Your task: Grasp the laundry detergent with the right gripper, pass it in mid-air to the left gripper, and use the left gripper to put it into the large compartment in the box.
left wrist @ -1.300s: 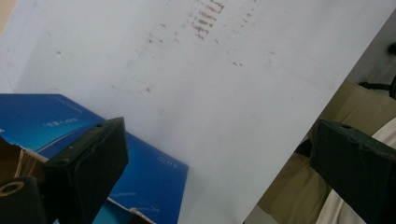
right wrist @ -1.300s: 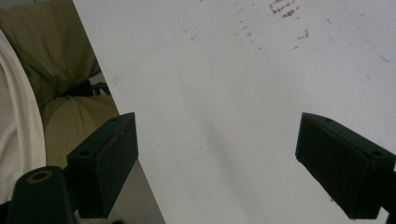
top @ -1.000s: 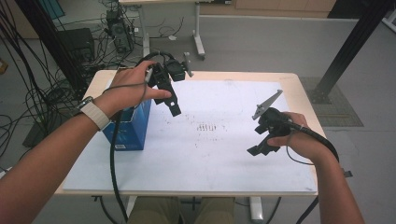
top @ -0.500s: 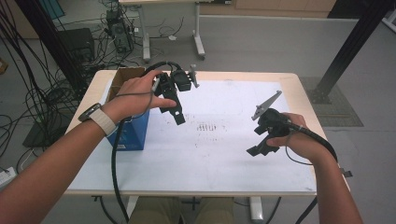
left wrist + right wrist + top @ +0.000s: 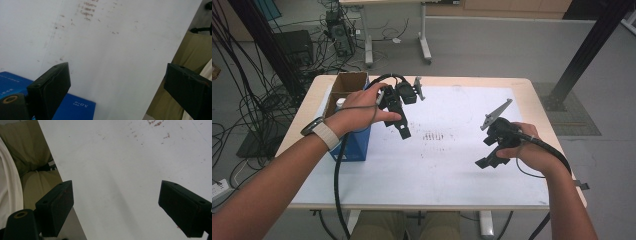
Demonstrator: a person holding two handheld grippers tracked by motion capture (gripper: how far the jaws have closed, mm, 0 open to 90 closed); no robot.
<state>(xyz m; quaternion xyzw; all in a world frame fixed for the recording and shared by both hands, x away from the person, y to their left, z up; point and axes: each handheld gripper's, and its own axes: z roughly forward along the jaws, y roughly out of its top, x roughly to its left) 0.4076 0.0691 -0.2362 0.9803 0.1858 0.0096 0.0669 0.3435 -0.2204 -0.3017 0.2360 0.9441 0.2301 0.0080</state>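
Two hand-held grippers held wide open above a white table sheet, with nothing between the jaws

The wooden-edged table with a white stained sheet [image 5: 437,170] fills the middle of the high view; a grey floor with black cables and a desk frame lies in the upper part. At centre left, the left hand [image 5: 362,107] holds the black left gripper [image 5: 117,82] above the sheet, just beside a blue cardboard box with open brown flaps [image 5: 354,142]. At centre right, the right hand [image 5: 524,147] holds the black right gripper [image 5: 116,202] low over the sheet. In both gripper views the jaws stand far apart
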